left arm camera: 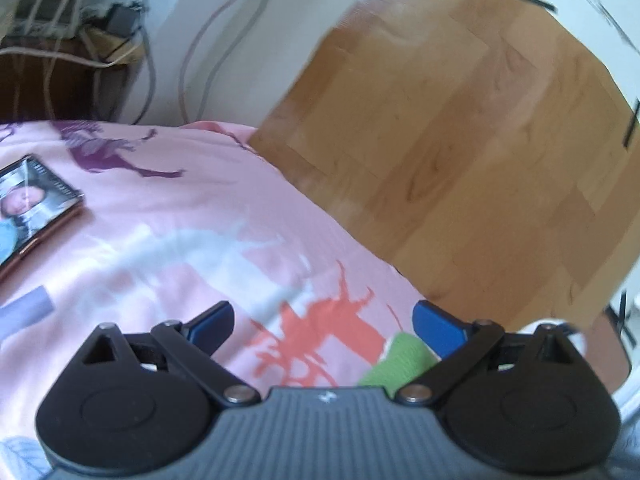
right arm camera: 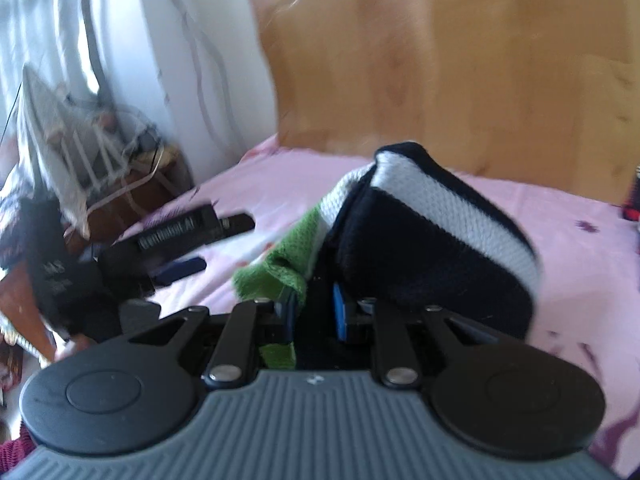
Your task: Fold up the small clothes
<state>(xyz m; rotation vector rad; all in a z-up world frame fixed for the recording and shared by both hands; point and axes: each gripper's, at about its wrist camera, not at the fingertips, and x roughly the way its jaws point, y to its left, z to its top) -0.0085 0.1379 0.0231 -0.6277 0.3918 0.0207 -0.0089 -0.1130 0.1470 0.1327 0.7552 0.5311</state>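
Observation:
A small knitted garment (right arm camera: pixel 436 236), dark navy with a white stripe and a green part (right arm camera: pixel 280 264), is lifted off the pink bedsheet (right arm camera: pixel 580 272). My right gripper (right arm camera: pixel 314 316) is shut on its bunched fabric, the blue pads close together around the cloth. In the left wrist view my left gripper (left arm camera: pixel 324 324) stands open above the pink sheet (left arm camera: pixel 200 216), nothing between its blue fingers (left arm camera: pixel 216 320). A bit of the green cloth (left arm camera: pixel 396 360) shows low down beside the right-hand finger. The left gripper's dark body (right arm camera: pixel 176 232) appears in the right wrist view, over the sheet to the left.
A phone (left arm camera: pixel 28 208) with a lit screen lies on the sheet at the left. A wooden headboard (left arm camera: pixel 460 140) rises behind the bed. White cables and clutter (left arm camera: pixel 80 32) fill the corner by the wall, beside a drying rack (right arm camera: pixel 72 140).

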